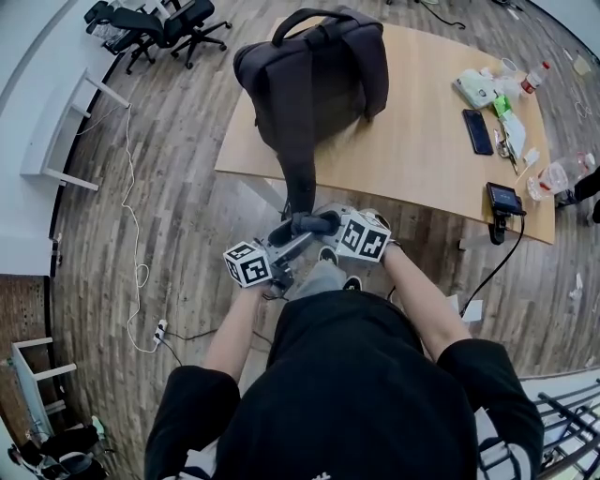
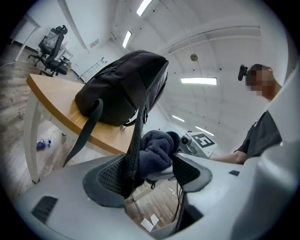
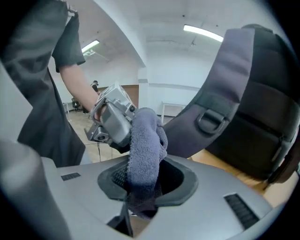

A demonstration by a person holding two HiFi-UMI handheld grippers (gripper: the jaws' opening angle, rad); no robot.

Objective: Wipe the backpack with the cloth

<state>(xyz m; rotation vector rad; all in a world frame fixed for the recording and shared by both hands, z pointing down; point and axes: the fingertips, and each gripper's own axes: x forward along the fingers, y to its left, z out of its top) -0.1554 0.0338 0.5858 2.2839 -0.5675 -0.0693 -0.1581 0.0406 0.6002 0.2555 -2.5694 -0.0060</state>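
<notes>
Right hand-held gripper [image 3: 145,180] pinches fuzzy blue cloth [image 3: 145,140] beside mesh-backed backpack strap [image 2: 135,140].

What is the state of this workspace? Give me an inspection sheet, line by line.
Surface: wooden table, mostly bare.
Job's things: dark backpack lying on one end of the table, one shoulder strap drawn taut off the edge; blue cloth beside that strap.
Clutter: phone, small bottle and packet at the table's other end.
Grippers: left gripper closed on the shoulder strap; right gripper closed on the cloth.
Cables: black cable from a small device at the table edge; white cable across the floor.
Surroundings: wood floor, office chairs.
</notes>
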